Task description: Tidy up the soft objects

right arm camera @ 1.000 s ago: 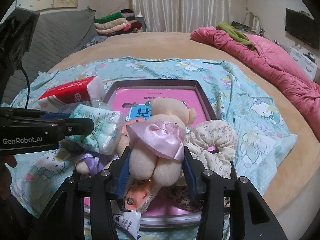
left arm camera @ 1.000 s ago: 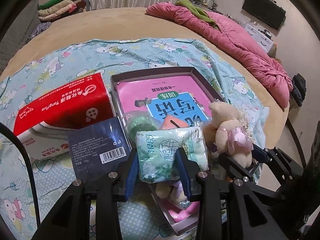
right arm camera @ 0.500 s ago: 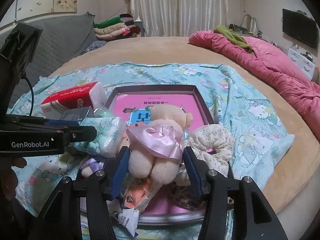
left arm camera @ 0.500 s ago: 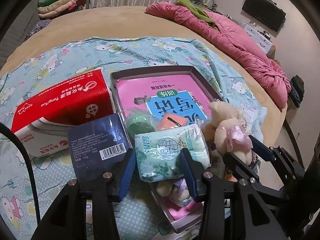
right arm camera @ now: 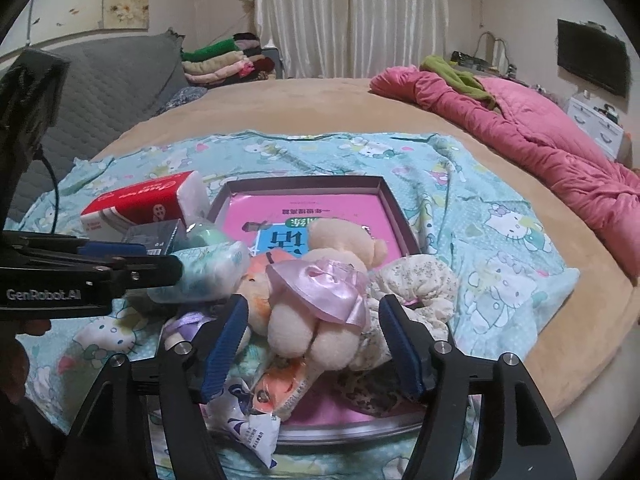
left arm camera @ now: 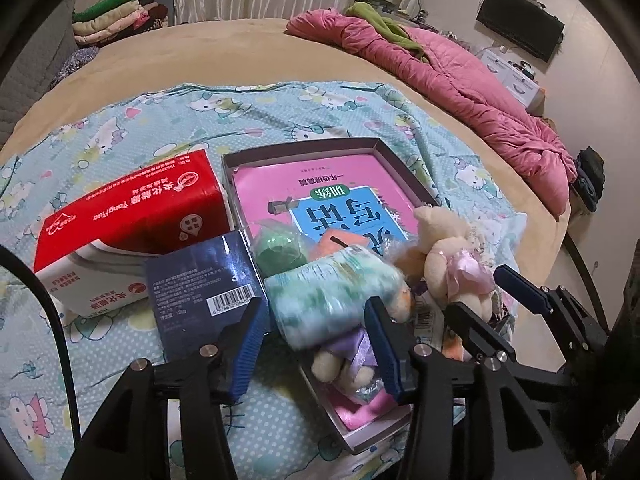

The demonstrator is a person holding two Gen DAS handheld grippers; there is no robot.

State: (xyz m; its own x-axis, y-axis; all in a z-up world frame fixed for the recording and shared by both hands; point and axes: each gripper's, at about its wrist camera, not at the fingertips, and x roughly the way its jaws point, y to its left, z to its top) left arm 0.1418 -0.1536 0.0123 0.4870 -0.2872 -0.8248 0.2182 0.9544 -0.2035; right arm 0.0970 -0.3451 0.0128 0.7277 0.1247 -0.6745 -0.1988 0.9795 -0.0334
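- Sitting on a blue cat blanket on the bed is a flat box with a pink book inside
- Left hand-held gripper is spread wide, with a soft green pack between its blue pads; the pack looks blurry, and I cannot tell if the pads touch it
- Right hand-held gripper is also spread wide, with a cream bear in a pink bow between its pads; there is a gap on both sides of the bear
- The bear lies on the pile at the near end of the box, with its head pointing away
- Just right of the bear is a flowery scrunchie
- Under the green pack lies a small bear with a purple bow, inside the near corner of the box
- A green ball in a clear wrap and something orange sit on the book, just behind the pack
- Snack packets hang over the near rim of the box
- Left of the box are a red tissue pack and a dark blue box, side by side on the blanket
- A pink quilt lies far off on the right side of the bed
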